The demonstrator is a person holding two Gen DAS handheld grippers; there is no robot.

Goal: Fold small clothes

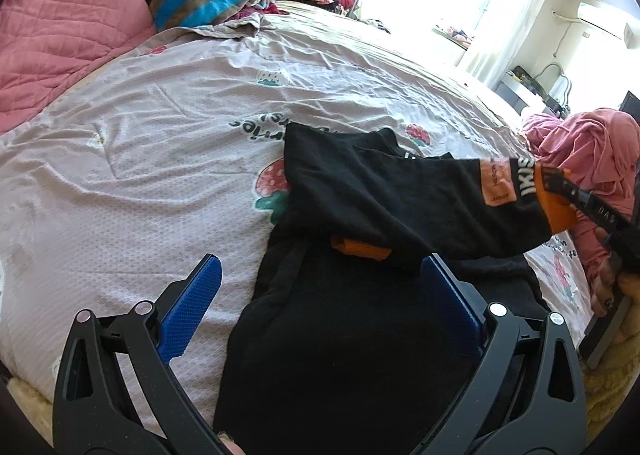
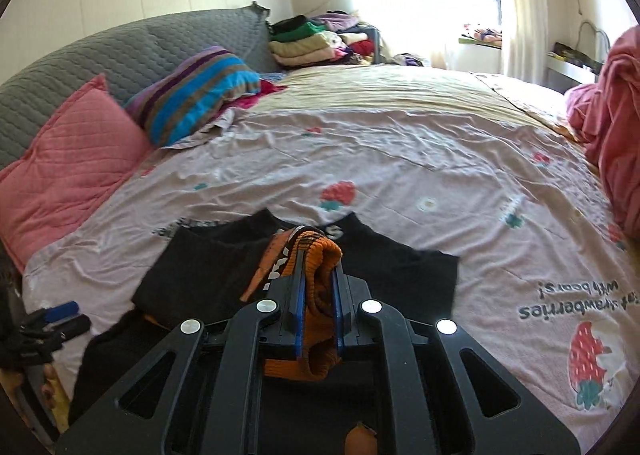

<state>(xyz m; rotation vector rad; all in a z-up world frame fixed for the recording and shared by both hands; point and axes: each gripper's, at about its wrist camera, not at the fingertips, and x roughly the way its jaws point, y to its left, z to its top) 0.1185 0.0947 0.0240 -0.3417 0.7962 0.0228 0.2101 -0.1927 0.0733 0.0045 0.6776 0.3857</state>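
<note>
Black sweater [image 1: 360, 319] spread on the pink bedsheet [image 1: 160, 159]. Right gripper [image 2: 318, 275] clamped tight on its orange cuff [image 2: 320, 255], sleeve lifted across. Left gripper [image 1: 320, 287] wide open over the hem, holding nothing.

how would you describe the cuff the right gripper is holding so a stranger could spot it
On the strawberry-print bedsheet lies a black sweater. Its sleeve is lifted by the right gripper, shut on the orange ribbed cuff, the only bright orange knit against black.

Left gripper [image 1: 320, 287]: jaws spread wide, tilted downward, pads gripping nothing. Right gripper [image 2: 318, 295]: jaws clamped on an orange cuff [image 2: 320, 255], tilted downward, raised at right.
</note>
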